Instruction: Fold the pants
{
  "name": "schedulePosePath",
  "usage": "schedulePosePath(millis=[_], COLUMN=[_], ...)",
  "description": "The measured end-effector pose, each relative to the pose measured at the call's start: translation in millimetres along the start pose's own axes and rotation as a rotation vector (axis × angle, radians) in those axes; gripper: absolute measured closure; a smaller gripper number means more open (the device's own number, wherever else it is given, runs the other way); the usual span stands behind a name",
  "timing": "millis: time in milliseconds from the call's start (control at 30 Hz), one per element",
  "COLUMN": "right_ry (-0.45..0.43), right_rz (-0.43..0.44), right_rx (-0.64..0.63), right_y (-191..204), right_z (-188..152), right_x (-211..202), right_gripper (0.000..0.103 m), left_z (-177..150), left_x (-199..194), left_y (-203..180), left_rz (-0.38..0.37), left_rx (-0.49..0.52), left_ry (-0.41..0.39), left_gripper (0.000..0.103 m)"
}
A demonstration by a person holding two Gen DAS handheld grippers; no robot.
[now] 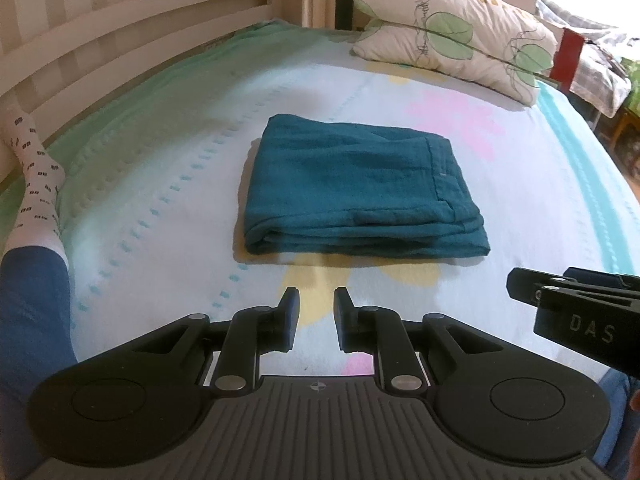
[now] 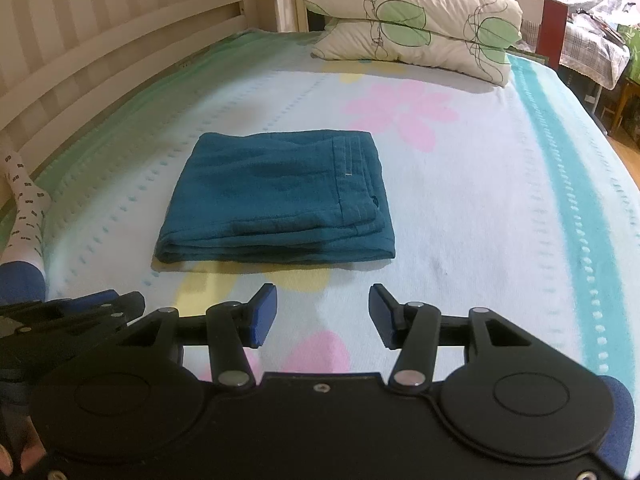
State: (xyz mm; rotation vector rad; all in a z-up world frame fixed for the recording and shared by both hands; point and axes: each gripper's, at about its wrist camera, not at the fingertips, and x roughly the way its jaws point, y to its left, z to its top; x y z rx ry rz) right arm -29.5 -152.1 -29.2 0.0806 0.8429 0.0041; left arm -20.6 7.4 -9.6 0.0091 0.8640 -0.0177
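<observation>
Left wrist: left tongs [image 1: 316, 316] narrowly parted, empty, right tongs [image 2: 322, 316] wide, empty.

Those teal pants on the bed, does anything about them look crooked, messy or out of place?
Nothing stands out. The teal pants lie folded in a compact stack on the bedspread, edges fairly even, and neither gripper touches them.

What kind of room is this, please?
Most likely a bedroom. The folded teal pants lie on a bed covered by a flowered blanket, with stacked leaf-print pillows at its far end and a slatted wooden bed rail along the left side.
</observation>
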Motion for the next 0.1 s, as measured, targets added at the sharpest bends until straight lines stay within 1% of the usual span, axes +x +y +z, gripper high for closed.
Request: schedulePosePath(millis=[100], right_ry=[0.003], right_rz=[0.003], right_rx=[0.004], right_y=[-0.2], right_z=[-0.1], right_x=[0.5], right_gripper=[0.045], left_z=[-0.9], left_x=[0.1], left_y=[-3.2], left_rz=[0.002], left_rx=[0.01], left_ry=[0.003], left_gripper=[0.085])
